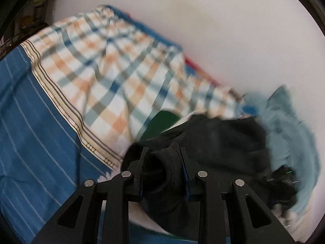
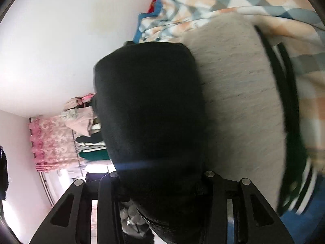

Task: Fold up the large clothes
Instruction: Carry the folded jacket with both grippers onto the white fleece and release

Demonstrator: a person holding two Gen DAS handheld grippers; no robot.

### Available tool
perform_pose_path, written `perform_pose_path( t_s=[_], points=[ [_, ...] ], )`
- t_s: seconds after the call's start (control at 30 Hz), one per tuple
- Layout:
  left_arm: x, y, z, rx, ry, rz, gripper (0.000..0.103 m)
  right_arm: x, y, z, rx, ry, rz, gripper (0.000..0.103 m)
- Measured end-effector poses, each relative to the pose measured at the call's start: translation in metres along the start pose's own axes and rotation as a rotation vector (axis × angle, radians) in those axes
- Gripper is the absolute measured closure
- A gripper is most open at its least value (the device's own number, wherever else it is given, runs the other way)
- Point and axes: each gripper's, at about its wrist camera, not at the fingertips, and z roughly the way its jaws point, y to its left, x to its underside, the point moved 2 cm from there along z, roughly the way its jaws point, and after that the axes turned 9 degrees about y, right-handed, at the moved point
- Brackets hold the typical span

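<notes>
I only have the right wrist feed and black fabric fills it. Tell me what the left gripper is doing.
Observer: The left gripper is shut on a bunched edge of the black garment.
Operator: Describe what lies under the garment on that side.
Observer: A plaid blanket in orange, blue and white, spread over a blue striped sheet.
Operator: Report anything else near the garment.
Observer: A light blue cloth lies just past the garment, against the white wall; it is blurred, so I cannot say what it is.
</notes>
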Motion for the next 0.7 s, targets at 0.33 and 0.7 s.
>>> perform_pose_path(
  t_s=[0.33, 0.7],
  points=[
    [-0.003, -0.023, 0.004, -0.275, 0.011, 0.195, 0.022, 0.035, 0.056, -0.019, 0.625, -0.157, -0.202, 0.010],
    [0.049, -0.068, -0.066, -0.494, -0.040, 0.401, 0.009, 0.171, 0.105, 0.000, 1.250, -0.415, -0.192, 0.007]
  ],
)
